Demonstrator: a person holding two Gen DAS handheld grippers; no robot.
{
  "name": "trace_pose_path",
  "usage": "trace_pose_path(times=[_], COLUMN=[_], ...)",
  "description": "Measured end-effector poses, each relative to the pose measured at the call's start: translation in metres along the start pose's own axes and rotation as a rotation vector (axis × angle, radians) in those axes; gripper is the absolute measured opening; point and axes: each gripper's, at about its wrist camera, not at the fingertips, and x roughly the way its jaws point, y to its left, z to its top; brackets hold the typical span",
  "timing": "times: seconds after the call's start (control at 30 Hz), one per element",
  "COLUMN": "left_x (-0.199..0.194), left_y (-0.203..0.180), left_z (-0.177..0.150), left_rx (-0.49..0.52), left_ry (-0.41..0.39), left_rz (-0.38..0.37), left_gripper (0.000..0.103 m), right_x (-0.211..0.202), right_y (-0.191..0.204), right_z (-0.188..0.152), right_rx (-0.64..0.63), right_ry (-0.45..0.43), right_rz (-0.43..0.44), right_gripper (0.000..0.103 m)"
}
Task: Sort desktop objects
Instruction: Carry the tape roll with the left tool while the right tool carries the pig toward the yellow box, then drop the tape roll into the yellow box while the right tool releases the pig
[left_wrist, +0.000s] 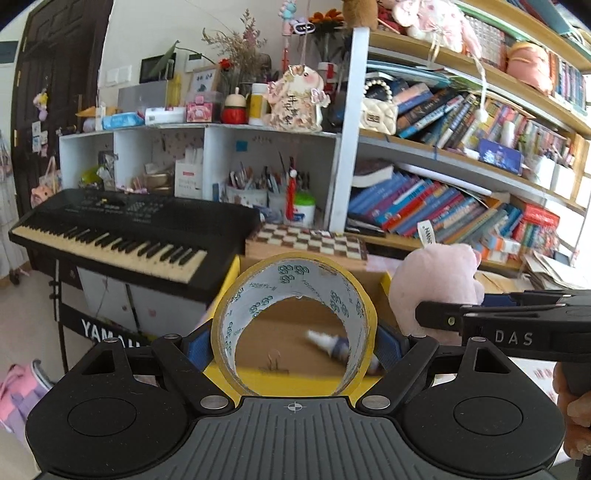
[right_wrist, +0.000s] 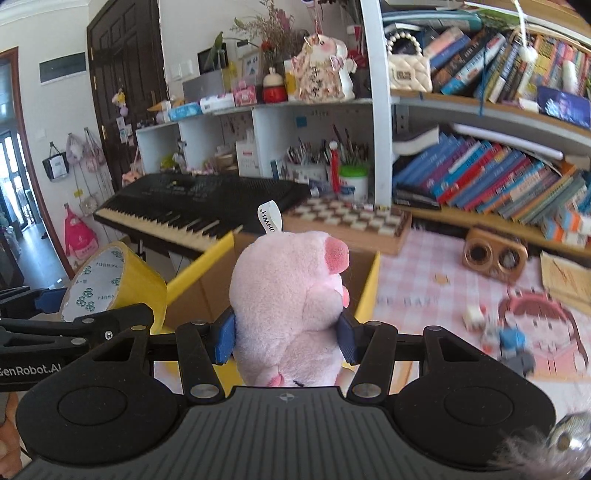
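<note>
Two things are in hand at once, both held above an open cardboard box (right_wrist: 207, 291) with yellow flaps. The left tool (left_wrist: 295, 347) stands wide, its blue pads clamped on the outer rim of a yellow tape roll (left_wrist: 295, 291) that faces the camera like a ring. The right tool (right_wrist: 286, 338) is narrower, squeezing a pink plush pig (right_wrist: 291, 291) around its middle. I judge the roll stiff and light, best gripped across its width as now; its glossy edge could slip if the hold loosens. The pig looks soft and very light, so it compresses and needs a firm pinch at the body, not the label loop.
</note>
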Motion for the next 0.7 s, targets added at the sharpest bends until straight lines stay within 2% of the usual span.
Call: trace_pose_path(times=[0.17,0.33,0.53,0.7], left_x=[0.036,0.070,0.107,0.132], left_y=[0.001,-0.004,-0.010,-0.021], left_z=[0.018,0.026,0.018,0.007], left_rx=[0.013,0.029,0.063,0.083], left_ry=[0.008,0.034,0.126,0.205], left_rz=[0.032,0.055,0.060,0.043], left_gripper=[0.086,0.086,0.086,0.086], right_x=[0.032,0.063,0.104,0.143], right_y=[-0.013,-0.026,-0.035,-0.037], right_z=[0.025,0.037,0.044,0.054], right_rx=[-0.001,0.003,-0.024,-0.053], right_ry=[-0.012,0.014,0.054,0.141], right_rz=[0.016,0.025,0.029,0.102], right_gripper=[0.051,0.051,0.051,0.051])
